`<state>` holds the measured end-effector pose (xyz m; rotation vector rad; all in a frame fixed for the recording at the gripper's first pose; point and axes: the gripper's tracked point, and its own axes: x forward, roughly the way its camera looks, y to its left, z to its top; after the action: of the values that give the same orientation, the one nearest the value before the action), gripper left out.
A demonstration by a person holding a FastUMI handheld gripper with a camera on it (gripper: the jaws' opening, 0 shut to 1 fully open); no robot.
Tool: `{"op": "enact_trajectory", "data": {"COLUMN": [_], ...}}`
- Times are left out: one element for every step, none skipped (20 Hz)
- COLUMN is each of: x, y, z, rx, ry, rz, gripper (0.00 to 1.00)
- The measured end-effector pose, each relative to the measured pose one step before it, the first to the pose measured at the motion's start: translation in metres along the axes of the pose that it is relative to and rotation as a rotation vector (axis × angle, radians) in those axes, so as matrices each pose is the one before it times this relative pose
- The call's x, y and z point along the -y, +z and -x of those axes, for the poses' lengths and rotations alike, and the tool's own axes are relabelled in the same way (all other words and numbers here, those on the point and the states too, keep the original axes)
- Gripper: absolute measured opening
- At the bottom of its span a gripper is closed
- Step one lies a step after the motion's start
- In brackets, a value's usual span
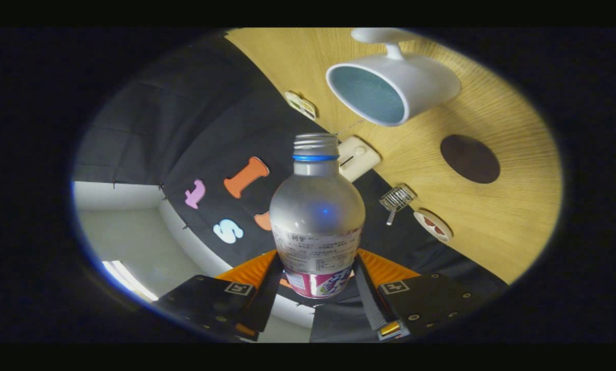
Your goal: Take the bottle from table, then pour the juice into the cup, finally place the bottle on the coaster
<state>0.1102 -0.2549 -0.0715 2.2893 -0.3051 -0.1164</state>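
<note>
The gripper (318, 288) has its fingers (267, 293) closed onto the lower body of the bottle (317, 221), one on each side of the label, so the bottle sits between them with its neck pointing away along the fingers. The cap is off: bare threads and a blue ring show at the mouth. The whole tool is rolled hard over, since the table (503, 226) stands like a wall on the right and the booth cloth fills the left, so the bottle is lying close to level, well into a pouring tilt.

The cup (393, 87), a white mug with a pale blue inside, is beyond the bottle's mouth and off to the right of it, not in line. That is the main risk: if the tilt goes further before the mouth is over the rim, juice would run onto the table beside the cup, near the small cream box (358, 157) that lies between them. I see no stream, though the view is too soft to be sure.

A second risk is the grip itself. The fingers hold low on a smooth round body, and the weight shifts toward the neck as liquid moves, so the bottle could swivel or slide.

The dark round coaster (469, 158) lies further right of the cup, bare and well apart from the bottle, waiting for the last step
</note>
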Motion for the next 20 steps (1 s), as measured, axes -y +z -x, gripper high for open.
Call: {"op": "enact_trajectory", "data": {"x": [0.00113,0.00091,0.00321,0.00495,0.00565,0.00320,0.00339,0.00350,0.00464,0.00394,0.00227,0.00366,0.00409,0.00201,0.00321,0.00149,0.00439,0.00584,0.00480,0.00358], "y": [0.00388,0.00232,0.00311,0.00439,0.00582,0.00464,0.00353,0.00134,0.00024,-0.00184,-0.00068,-0.00109,-0.00164,-0.00282,-0.00067,0.00101,0.00213,0.00003,0.00160,-0.00120], "z": [-0.00055,0.00032,-0.00100,-0.00197,-0.00024,0.00086,0.00018,-0.00103,-0.00246,-0.00167,-0.00135,0.00069,-0.00122,-0.00043,-0.00068,0.00019,0.00040,0.00023,-0.00006,0.00048], "rx": [0.00439,0.00407,0.00414,0.00776,0.01247,0.00896,0.00593,0.00553,0.00040,-0.00022,-0.00164,-0.00728,-0.00794,-0.00576,-0.00737,0.00302,-0.00347,0.00059,-0.00023,-0.00189], "ry": [-0.00007,0.00010,-0.00311,-0.00581,-0.00647,-0.00303,-0.00636,-0.01228,-0.01600,-0.01578,-0.01348,-0.01741,-0.01962,-0.01609,-0.01515,-0.00466,-0.00205,-0.00701,0.00242,-0.00947], "rz": [0.00516,0.00696,0.00777,0.01161,0.01008,0.00488,0.00955,0.01699,0.02642,0.02916,0.03367,0.03931,0.04302,0.04581,0.04720,0.04200,0.03539,0.03370,0.05170,0.05975], "gripper": [0.74,0.74,0.74,0.74,0.74,0.74,0.74,0.74,0.74,0.74,0.74,0.74,0.74,0.74,0.74,0.74,0.74,0.74,0.74,0.74]}}
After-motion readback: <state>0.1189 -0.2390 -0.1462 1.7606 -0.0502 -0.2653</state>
